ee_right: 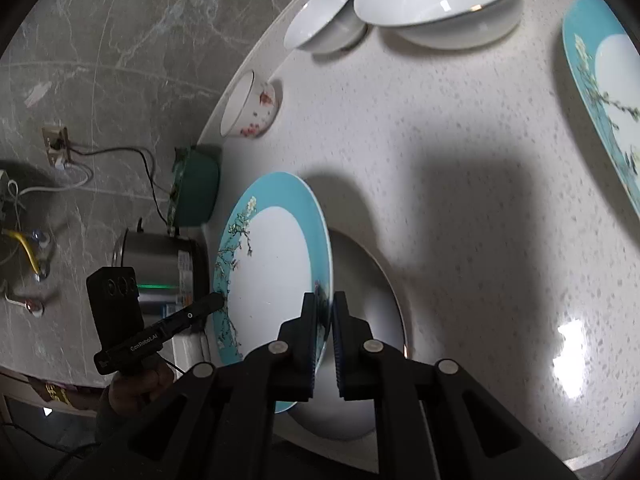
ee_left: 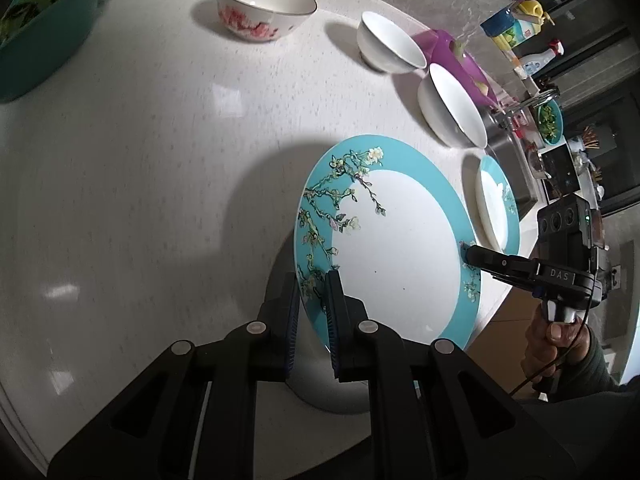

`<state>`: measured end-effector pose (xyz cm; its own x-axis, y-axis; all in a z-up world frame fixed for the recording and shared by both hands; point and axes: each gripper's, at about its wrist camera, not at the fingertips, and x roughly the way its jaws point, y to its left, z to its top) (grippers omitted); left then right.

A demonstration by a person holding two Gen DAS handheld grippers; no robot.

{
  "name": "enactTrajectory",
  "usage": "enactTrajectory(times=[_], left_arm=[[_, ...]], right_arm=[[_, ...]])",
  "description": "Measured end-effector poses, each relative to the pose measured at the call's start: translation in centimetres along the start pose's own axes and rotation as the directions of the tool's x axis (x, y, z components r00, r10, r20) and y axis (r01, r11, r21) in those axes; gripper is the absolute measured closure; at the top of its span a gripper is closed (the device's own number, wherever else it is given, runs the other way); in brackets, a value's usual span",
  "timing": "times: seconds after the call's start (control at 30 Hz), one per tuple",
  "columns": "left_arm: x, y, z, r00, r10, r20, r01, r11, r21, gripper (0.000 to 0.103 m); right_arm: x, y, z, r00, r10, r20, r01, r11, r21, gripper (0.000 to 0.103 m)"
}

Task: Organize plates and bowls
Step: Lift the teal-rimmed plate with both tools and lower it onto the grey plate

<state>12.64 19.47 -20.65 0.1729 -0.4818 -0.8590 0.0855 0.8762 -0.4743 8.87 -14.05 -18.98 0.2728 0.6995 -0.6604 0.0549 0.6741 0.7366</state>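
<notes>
1. We've got the big turquoise blossom plate point(ee_left: 400, 240) pinched from both sides: our left gripper point(ee_left: 314, 316) is clamped on its near rim, our right gripper point(ee_right: 324, 320) clamped on the opposite rim.
2. The plate sits tilted up off the white tabletop point(ee_left: 140, 200), over a plain white plate point(ee_right: 360, 380) lying flat underneath.
3. A second, smaller turquoise plate point(ee_left: 496, 204) lies just beyond it near the tabletop edge.
4. Further back we see two white bowls point(ee_left: 452, 108) side by side, and a pink-flowered bowl point(ee_left: 264, 6) well apart.
5. A teal dish point(ee_left: 44, 40) sits at the far left.
</notes>
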Motion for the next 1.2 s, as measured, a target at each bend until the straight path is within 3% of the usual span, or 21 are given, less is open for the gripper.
enactTrajectory(times=[0.43, 1.2], left_arm=[[1.1, -0.9, -4.6, 0.998, 0.050, -0.025, -0.050, 0.999, -0.019, 0.092], [3.4, -0.7, -4.1, 0.995, 0.097, -0.034, -0.098, 0.995, -0.010, 0.091]], right_arm=[[0.6, -1.7, -2.6, 0.998, -0.024, -0.065, 0.022, 0.999, -0.030, 0.093], [1.9, -1.5, -2.8, 0.995, -0.076, -0.063, 0.070, 0.993, -0.092, 0.093]])
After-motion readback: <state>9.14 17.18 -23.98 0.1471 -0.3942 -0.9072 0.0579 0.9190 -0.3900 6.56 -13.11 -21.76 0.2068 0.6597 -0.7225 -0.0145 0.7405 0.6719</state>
